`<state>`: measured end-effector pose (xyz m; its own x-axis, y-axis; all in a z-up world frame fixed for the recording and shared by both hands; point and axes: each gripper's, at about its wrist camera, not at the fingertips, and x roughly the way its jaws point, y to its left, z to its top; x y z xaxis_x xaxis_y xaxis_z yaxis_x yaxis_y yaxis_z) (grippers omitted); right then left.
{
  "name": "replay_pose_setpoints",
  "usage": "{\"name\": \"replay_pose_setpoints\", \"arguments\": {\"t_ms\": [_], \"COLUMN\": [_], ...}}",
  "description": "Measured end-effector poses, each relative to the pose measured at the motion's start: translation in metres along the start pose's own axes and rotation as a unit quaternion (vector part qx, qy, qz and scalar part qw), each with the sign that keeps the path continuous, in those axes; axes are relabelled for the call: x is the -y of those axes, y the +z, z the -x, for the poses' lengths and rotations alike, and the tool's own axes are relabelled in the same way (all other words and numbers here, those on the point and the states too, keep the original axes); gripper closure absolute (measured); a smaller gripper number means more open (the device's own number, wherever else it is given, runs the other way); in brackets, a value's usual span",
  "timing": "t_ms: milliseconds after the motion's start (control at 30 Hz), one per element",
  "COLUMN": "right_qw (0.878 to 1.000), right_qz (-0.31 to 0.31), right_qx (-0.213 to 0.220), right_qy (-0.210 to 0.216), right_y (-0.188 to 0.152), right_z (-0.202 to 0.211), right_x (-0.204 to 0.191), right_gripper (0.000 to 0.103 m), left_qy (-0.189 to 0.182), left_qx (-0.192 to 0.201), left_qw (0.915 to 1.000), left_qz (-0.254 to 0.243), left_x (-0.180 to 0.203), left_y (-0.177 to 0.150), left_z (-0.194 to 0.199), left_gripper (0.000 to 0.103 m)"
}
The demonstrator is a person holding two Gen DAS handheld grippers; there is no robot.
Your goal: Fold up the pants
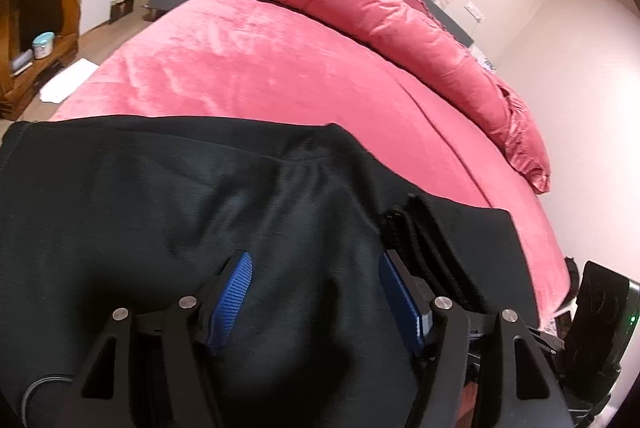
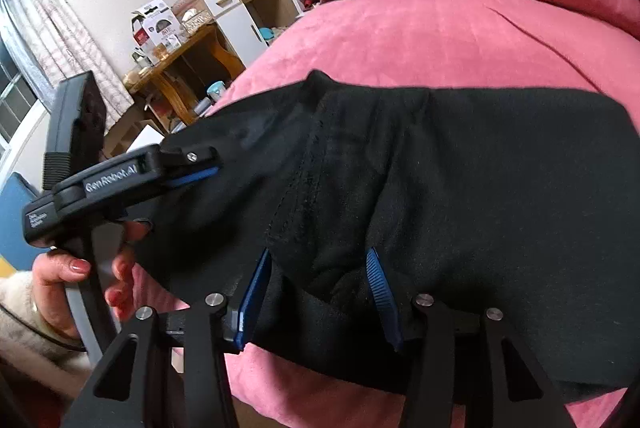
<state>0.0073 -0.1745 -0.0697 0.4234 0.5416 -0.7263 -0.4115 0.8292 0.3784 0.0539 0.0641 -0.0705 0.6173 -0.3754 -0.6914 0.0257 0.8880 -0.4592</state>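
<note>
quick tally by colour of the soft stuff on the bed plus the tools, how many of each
black pants: 1
pink bedspread: 1
pink rolled duvet: 1
black tools with blue pads: 2, left tool and right tool
total: 5

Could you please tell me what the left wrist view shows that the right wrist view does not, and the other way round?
Only the left wrist view shows the white paper on the floor and the wall socket. Only the right wrist view shows the hand holding the left gripper and the printed boxes on the desk. Both show the black pants on the pink bed, the pink duvet and the wooden desk.
</note>
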Motion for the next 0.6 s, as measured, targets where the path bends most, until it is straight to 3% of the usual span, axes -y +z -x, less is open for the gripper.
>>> {"name": "replay_pose_setpoints", "arguments": {"t_ms": [67,167,300,467,600], "right_qw": [0.999,0.997,0.988,0.977,0.97], "right_qz": [-0.013,-0.029,-0.069,-0.106,-0.127], "right_qx": [0.029,0.076,0.13,0.142,0.137], "right_qy": [0.016,0.008,-0.049,-0.118,-0.153], "right_y": [0.001,0.003,0.007,0.016,0.016], "right_z": [0.016,0.039,0.068,0.086,0.094], "right_x": [0.003,0.011,0.036,0.071,0.099], "right_gripper": [0.053,0.053,0.052,0.053,0.068], "left_qy": [-0.019,-0.055,-0.085,-0.107,-0.109], "left_qx": [-0.003,-0.01,-0.034,-0.079,-0.114], "left_qw": [0.9998,0.9982,0.9954,0.9908,0.9874], "left_qz": [0.005,0.019,0.029,0.019,0.009], "left_x": [0.005,0.014,0.027,0.049,0.063], "left_y": [0.002,0.006,0.012,0.015,0.008], "left_z": [0.0,-0.002,-0.015,-0.037,-0.055], "left_gripper": [0.035,0.032,0.029,0.029,0.032]}}
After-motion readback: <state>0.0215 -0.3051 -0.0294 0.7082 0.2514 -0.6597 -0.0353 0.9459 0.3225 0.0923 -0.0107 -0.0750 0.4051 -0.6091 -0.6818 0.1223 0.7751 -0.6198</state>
